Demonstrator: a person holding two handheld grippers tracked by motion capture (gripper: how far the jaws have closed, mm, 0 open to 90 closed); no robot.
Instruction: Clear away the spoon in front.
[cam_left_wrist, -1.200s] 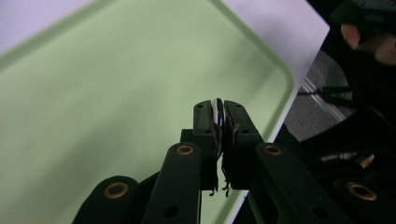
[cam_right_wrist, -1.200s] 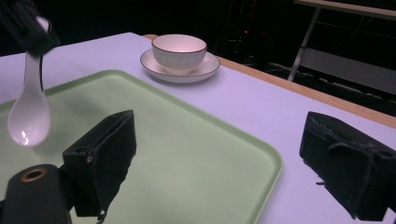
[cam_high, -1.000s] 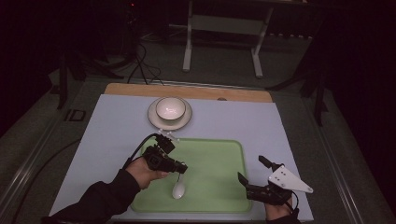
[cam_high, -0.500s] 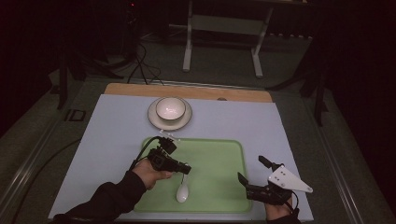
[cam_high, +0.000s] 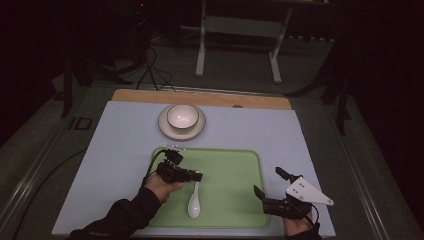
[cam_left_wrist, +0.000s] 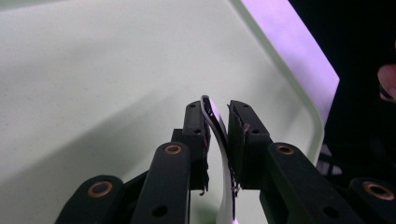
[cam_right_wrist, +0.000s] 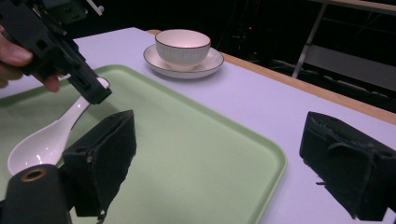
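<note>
My left gripper: its jaws have just been opening; the spoon handle stands between them, and one pad seems off it.
Spoon: white, its bowl lying on the green tray.
My right gripper: spread wide, nothing between.
Bowl: on saucer, beyond the tray.

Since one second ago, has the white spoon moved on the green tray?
Yes. The white spoon now lies lower in the high view, nearer the green tray's near rim, its handle between the left gripper's opening jaws.
</note>
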